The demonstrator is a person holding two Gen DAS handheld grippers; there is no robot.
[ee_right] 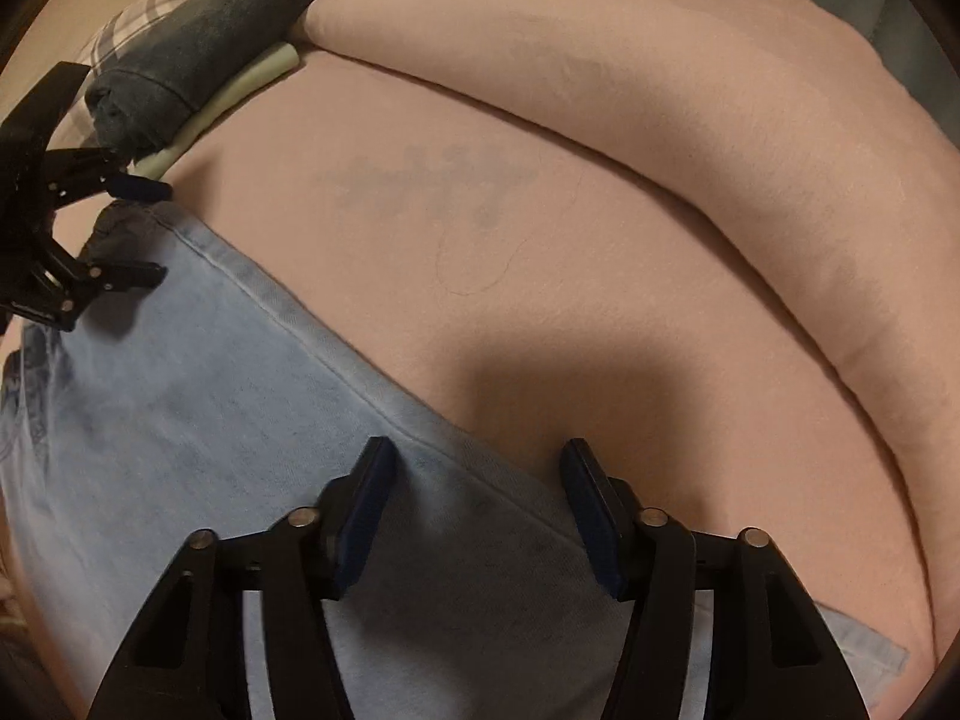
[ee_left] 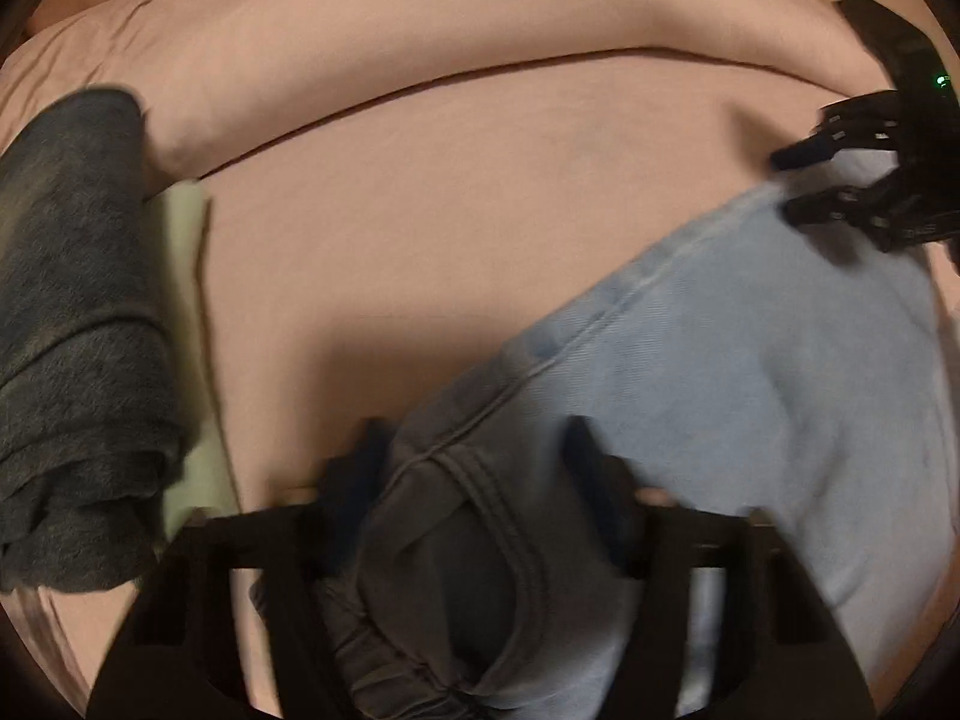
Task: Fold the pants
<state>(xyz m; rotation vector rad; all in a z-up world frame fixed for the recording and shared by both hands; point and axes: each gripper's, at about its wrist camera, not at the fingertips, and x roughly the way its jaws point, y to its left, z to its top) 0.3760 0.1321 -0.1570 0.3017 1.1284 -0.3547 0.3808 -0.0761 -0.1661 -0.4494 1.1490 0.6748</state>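
Light blue jeans (ee_left: 750, 372) (ee_right: 180, 408) lie folded into a long strip on the pink bed sheet (ee_left: 420, 240). My left gripper (ee_left: 478, 462) points down over the near end, where a darker bunched fold of denim sits between its fingers; the pads stand apart and show no pinch. In the right wrist view the left gripper (ee_right: 150, 231) is at the far left with the jeans' corner under its spread fingers. My right gripper (ee_right: 478, 480) hovers open over the other end, the strip's edge running between its fingers. It shows as open in the left wrist view too (ee_left: 792, 186).
A folded dark grey garment (ee_left: 72, 300) (ee_right: 198, 48) rests on a pale green folded item (ee_left: 186, 276) (ee_right: 240, 90) at the left side of the bed. A long pink pillow or rolled duvet (ee_left: 420, 30) (ee_right: 660, 90) curves along the far side. Plaid cloth (ee_right: 120, 24) peeks out behind.
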